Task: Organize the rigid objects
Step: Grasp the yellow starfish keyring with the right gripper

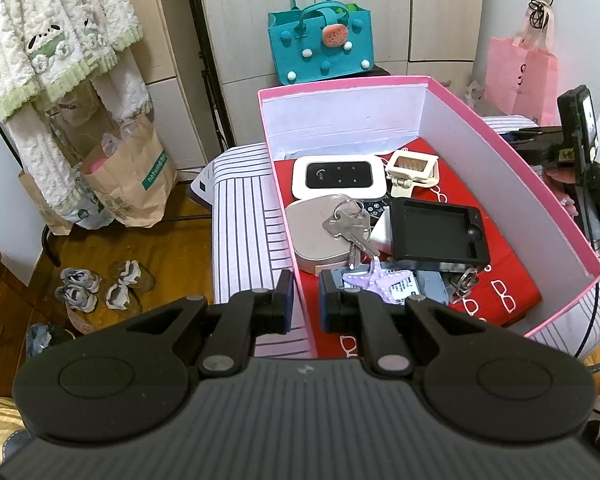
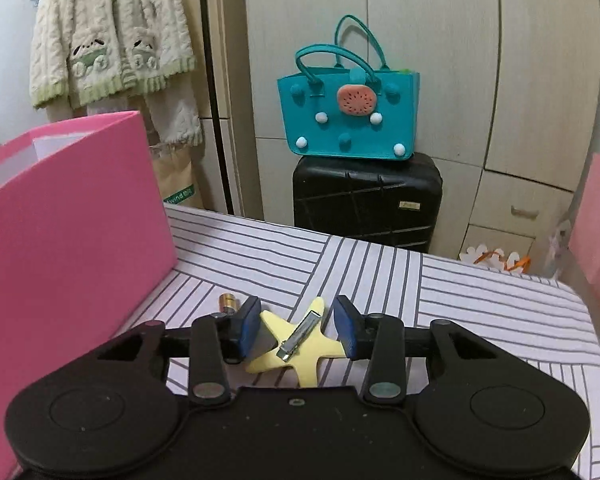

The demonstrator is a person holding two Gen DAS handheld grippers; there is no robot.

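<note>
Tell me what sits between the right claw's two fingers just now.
In the right wrist view, a yellow star-shaped hair clip lies on the striped cloth between the right claw fingers, metal clasp up; the pads flank it without clearly pressing.

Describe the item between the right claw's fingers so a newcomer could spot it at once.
Beside the pink box, on the striped cloth, lies a pale yellow star-shaped hair clip between the right claw fingers. Its metal clip faces up; the battery nearby is a small gold cylinder.
</note>
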